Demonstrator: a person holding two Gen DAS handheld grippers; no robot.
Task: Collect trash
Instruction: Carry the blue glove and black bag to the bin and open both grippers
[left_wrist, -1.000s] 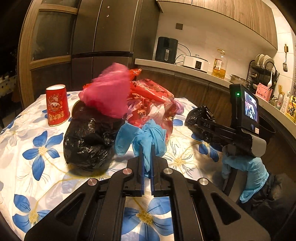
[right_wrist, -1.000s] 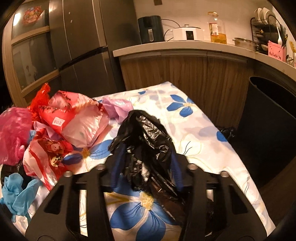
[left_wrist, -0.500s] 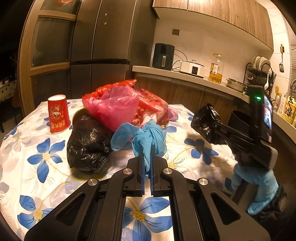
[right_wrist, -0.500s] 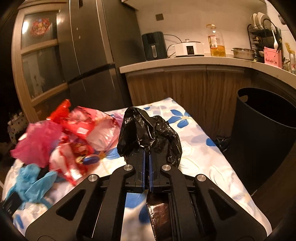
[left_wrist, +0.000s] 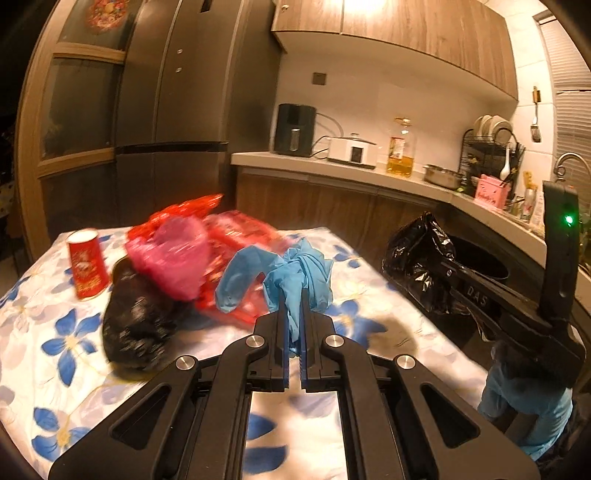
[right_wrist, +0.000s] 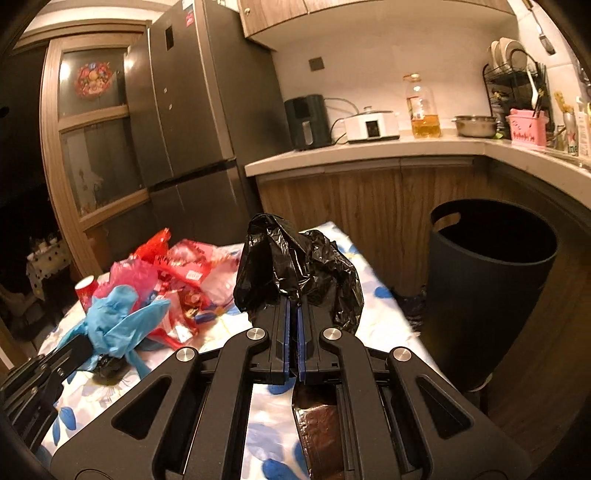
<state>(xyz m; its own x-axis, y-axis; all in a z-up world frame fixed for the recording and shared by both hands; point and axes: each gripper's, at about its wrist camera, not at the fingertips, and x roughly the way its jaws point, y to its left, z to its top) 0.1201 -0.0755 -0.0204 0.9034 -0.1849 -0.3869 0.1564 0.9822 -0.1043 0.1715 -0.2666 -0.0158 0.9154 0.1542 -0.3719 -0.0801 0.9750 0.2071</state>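
Note:
My left gripper (left_wrist: 293, 295) is shut on a crumpled blue glove (left_wrist: 295, 273), held above the flowered table (left_wrist: 55, 332). My right gripper (right_wrist: 293, 306) is shut on a crumpled black plastic bag (right_wrist: 299, 266), lifted off the table; the same black bag (left_wrist: 417, 258) shows at the right of the left wrist view. A dark trash bin (right_wrist: 487, 280) stands open on the floor to the right of the table. On the table lie a pink bag (left_wrist: 170, 254), red wrappers (left_wrist: 236, 229), another black bag (left_wrist: 136, 325) and a red paper cup (left_wrist: 85, 267).
A wooden-fronted kitchen counter (right_wrist: 369, 158) runs behind the table and the bin, with appliances, an oil bottle and a dish rack on it. A dark fridge (right_wrist: 192, 110) stands at the back left. A gloved hand (left_wrist: 524, 406) holds the right gripper's handle.
My right gripper shut on the black bag and lifted it off the table, swinging toward the bin. My left gripper rose a little with the blue glove still in it.

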